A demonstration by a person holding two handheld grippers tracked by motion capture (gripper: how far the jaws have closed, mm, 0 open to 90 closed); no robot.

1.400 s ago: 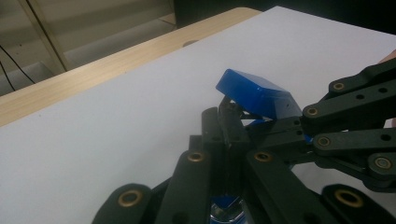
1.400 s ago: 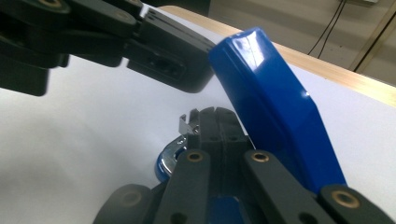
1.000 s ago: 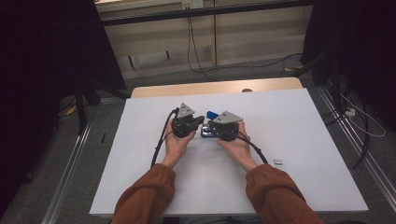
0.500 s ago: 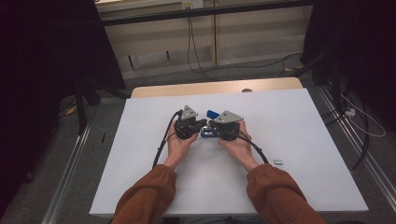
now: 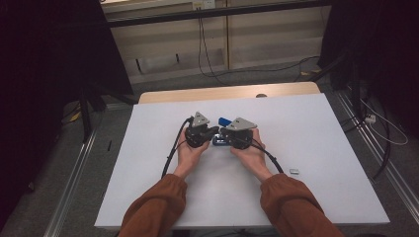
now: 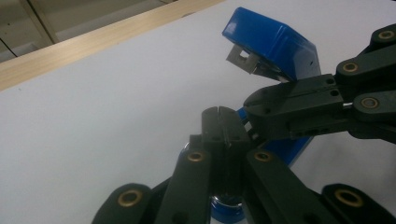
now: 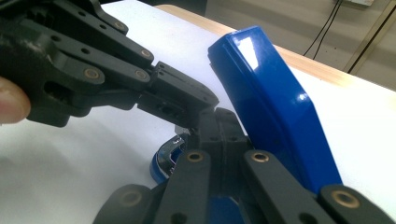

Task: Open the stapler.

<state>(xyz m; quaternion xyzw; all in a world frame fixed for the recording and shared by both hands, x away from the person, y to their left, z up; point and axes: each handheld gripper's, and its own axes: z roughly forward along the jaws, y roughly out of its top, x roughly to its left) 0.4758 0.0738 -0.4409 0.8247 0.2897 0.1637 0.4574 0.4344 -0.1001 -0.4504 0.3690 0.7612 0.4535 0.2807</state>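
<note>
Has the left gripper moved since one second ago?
Yes. In the high view the left gripper has shifted slightly right, toward the right gripper, judged against the table's wooden far edge.

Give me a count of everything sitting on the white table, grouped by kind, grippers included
Grippers: 2, the left gripper and the right gripper, jaws meeting at the middle of the table
Blue staplers: 1, the stapler with its top swung open
Small grey objects: 1, the small grey piece near the right edge, too small to identify
Total: 4

glossy blue stapler (image 7: 275, 102), black grippers, white table (image 5: 321, 128), rust-orange sleeves (image 5: 153, 210).
</note>
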